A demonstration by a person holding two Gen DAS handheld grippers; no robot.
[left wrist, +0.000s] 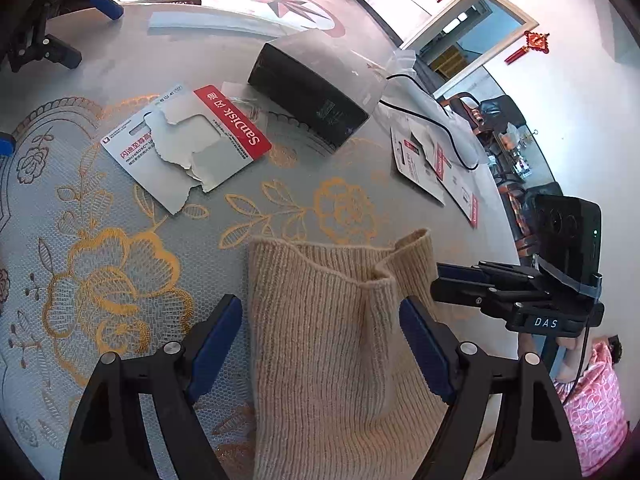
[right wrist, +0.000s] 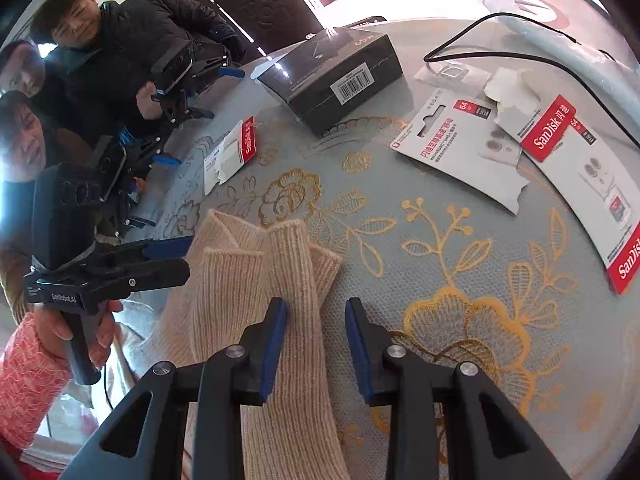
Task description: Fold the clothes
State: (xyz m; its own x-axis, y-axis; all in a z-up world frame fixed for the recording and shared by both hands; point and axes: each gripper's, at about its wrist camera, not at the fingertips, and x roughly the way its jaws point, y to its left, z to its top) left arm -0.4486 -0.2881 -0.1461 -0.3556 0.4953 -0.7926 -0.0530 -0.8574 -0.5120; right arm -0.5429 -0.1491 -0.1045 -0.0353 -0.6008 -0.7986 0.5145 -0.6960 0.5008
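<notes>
Blue-padded fingers of the left gripper (left wrist: 320, 344) stood wide apart at the bottom of the left wrist view, released, with the beige knit garment (left wrist: 328, 340) lying between them but not pinched. Right gripper (right wrist: 316, 344) also released in the right wrist view, narrower gap; its left pad sat over the knit's right edge, its right pad over bare counter (right wrist: 440, 248). From the left wrist view the right gripper showed at the right edge, just beside the knit, held flat.

Knit lay on the lace-patterned counter, running from bottom centre of both frames up to mid-frame. Far end ribbed, bunched, with layers overlapping and fanned out in the right wrist view, so some folding or doubling was already there. Whether it was a sleeve, a hem or a whole narrow piece, could not tell; lower part ran out of frame.

Step in hand, as a judgement: between grasps on the knit. Scene fits either layers just laid over and let go, or a bunched piece about to be gripped and straightened. Any next grasp would need thick soft rib caught through all layers, else one layer slips.

Clutter at upper frame: black box (left wrist: 308, 92), torn SanDisk cards (left wrist: 188, 140), black cable (right wrist: 520, 52), all well apart from the knit.
</notes>
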